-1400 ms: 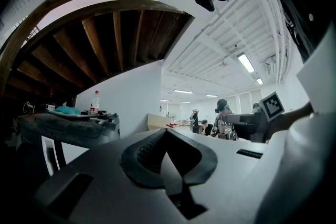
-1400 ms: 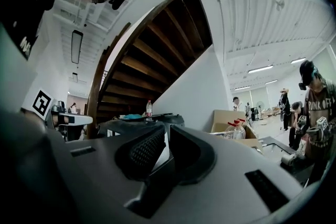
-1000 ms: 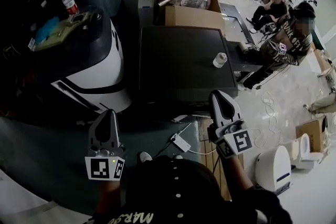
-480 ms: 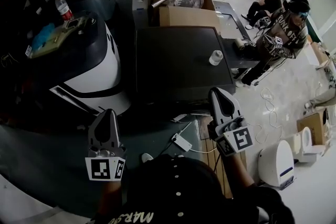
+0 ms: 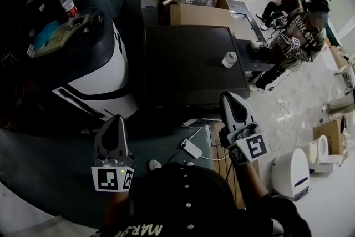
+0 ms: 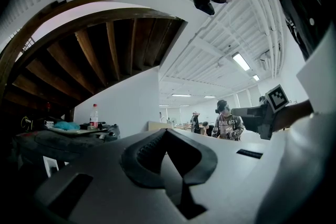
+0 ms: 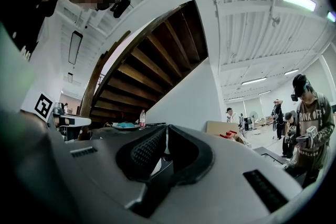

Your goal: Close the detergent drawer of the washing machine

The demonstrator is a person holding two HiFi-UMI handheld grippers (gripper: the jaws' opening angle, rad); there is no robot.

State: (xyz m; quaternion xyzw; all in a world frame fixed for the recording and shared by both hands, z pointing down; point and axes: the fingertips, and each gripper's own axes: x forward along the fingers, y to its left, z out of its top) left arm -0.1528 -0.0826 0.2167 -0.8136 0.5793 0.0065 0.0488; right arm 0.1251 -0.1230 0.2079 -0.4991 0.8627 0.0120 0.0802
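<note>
Two grippers: left gripper [image 5: 117, 119] and right gripper [image 5: 228, 96] clenched shut, nothing held, lower frame.
Washing machine [image 5: 188, 64]: sat centre frame, dark top.
Detergent drawer: could not be made out.

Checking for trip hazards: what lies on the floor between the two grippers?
In the head view, a white plug block with its cable and a smaller white object lie on the dark floor between the left gripper and the right gripper.

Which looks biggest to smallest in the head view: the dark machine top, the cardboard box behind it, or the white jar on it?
1. dark machine top
2. cardboard box (farther off, so its true size is unsure)
3. white jar
</note>
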